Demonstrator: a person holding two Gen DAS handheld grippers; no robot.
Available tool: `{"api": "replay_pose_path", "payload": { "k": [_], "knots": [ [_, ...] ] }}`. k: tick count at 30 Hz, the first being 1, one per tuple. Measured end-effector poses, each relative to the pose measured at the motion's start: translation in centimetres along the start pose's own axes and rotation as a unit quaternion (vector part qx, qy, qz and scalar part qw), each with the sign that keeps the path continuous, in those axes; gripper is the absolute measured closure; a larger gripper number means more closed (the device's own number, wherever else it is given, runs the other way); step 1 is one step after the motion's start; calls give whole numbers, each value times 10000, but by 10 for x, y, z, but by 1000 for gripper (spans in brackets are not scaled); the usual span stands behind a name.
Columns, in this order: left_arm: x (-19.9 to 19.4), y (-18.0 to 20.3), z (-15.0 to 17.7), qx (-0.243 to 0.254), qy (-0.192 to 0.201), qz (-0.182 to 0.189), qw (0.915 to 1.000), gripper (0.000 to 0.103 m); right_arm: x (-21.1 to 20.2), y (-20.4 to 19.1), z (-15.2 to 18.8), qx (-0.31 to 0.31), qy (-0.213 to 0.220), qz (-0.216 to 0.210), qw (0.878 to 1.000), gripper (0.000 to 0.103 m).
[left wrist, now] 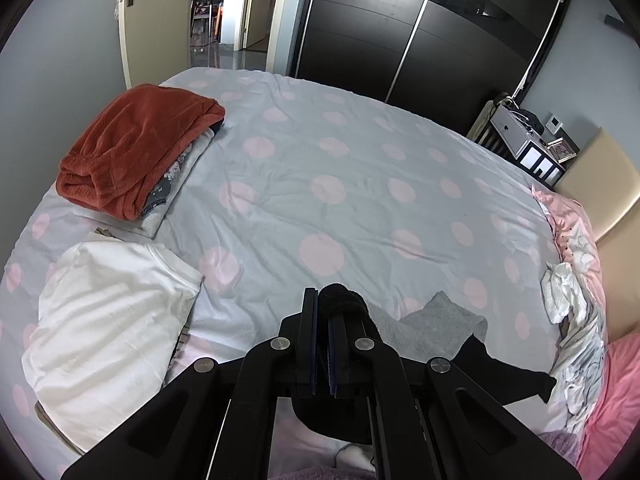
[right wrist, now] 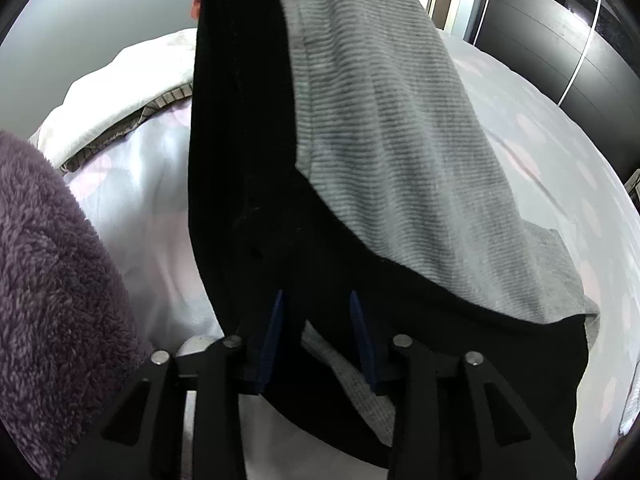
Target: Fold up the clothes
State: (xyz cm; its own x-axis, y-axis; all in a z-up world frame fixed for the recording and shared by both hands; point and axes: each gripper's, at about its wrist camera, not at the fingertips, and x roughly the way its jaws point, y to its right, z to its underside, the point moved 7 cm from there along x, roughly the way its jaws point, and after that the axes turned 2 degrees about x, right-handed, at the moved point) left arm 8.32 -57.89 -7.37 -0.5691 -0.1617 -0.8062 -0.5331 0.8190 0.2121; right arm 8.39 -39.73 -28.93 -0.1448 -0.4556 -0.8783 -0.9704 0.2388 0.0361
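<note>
A black and grey garment (left wrist: 436, 328) trails from my left gripper (left wrist: 323, 300) down onto the bed at the lower right. That gripper is shut, with a bunch of the black cloth pinched at its tips. In the right wrist view the same garment (right wrist: 380, 152) hangs close in front, its black side on the left and its grey striped side on the right. My right gripper (right wrist: 318, 308) stands open. Its blue pads (right wrist: 274, 336) are apart, black cloth lies loosely between them, and its fingertips are hidden by the cloth.
The bed has a grey cover with pink dots (left wrist: 320, 160). A folded red fleece (left wrist: 136, 148) tops a stack at the left, and a folded white garment (left wrist: 108, 312) lies nearer. Crumpled white clothes (left wrist: 568, 300) lie at the right. A purple fleece (right wrist: 52, 300) is close by. A black wardrobe (left wrist: 400, 40) stands behind.
</note>
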Motion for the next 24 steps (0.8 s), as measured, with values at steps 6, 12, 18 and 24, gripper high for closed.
{"api": "replay_pose_path", "payload": {
  "k": [6,12,18,24],
  "knots": [
    [0,-1,0,28,8,-5,10000,99,3,11,-8,22,213,720,9972,70],
    [2,-9,1,-34,-23,-56,10000,99,-6,55,1,404,166,1450,9885,92],
    [1,-12,5,-77,-45,-98,9999,99,-63,107,7,1174,634,1654,9772,99],
    [-16,19,9,190,82,104,9997,99,-179,180,-6,1993,1456,2307,9412,99]
  ]
}}
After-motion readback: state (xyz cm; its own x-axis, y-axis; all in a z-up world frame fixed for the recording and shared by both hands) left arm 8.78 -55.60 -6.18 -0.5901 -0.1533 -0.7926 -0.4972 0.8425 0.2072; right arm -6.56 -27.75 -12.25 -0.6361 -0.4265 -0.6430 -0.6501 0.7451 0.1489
